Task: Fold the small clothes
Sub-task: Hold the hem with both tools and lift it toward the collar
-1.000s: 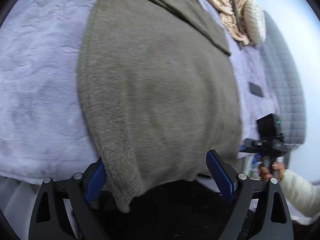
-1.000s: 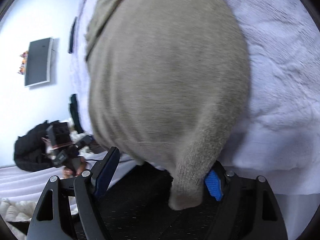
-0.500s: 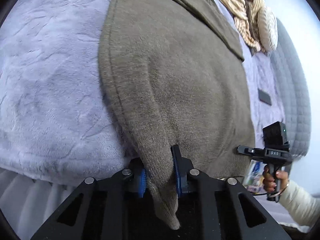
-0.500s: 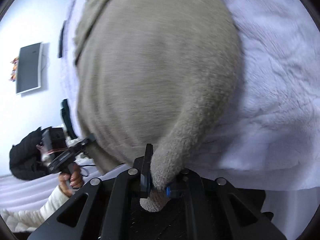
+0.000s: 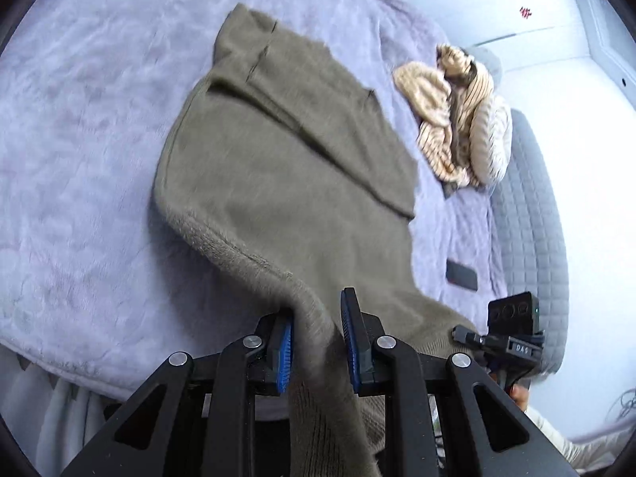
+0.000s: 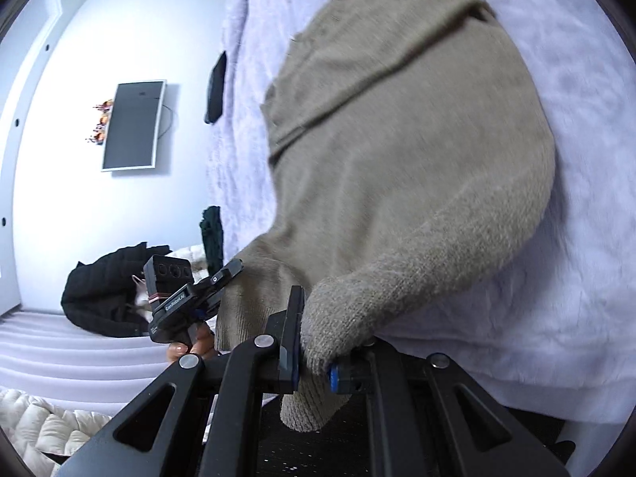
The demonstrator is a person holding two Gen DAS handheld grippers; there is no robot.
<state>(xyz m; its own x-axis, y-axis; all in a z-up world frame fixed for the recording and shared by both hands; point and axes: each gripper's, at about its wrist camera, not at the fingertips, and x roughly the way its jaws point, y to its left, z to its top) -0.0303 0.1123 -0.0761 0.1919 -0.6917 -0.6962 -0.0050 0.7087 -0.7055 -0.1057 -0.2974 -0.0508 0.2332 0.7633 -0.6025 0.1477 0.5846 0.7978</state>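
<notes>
An olive-brown knitted sweater (image 5: 278,183) lies spread on the lavender bedspread (image 5: 79,159), sleeves folded across its upper part. My left gripper (image 5: 317,318) is shut on its near hem corner, and the cloth hangs down between the blue pads. In the right wrist view the same sweater (image 6: 397,139) rises from the bed to my right gripper (image 6: 318,334), which is shut on the other hem corner. Both corners are held up off the bedspread (image 6: 576,238). Each view shows the other gripper (image 5: 512,342) (image 6: 187,298) in a person's hand at the hem's far end.
Beige striped clothes and a pillow (image 5: 449,119) lie at the back right by a grey quilted headboard (image 5: 528,218). A dark flat object (image 5: 461,274) rests on the bed. In the right wrist view there are a wall screen (image 6: 133,125), a black jacket (image 6: 103,294) and a dark green cloth (image 6: 212,234).
Both grippers were open around the hem a second ago. They have shut on its two corners and lifted them, pulling the sweater's near edge up off the bed.
</notes>
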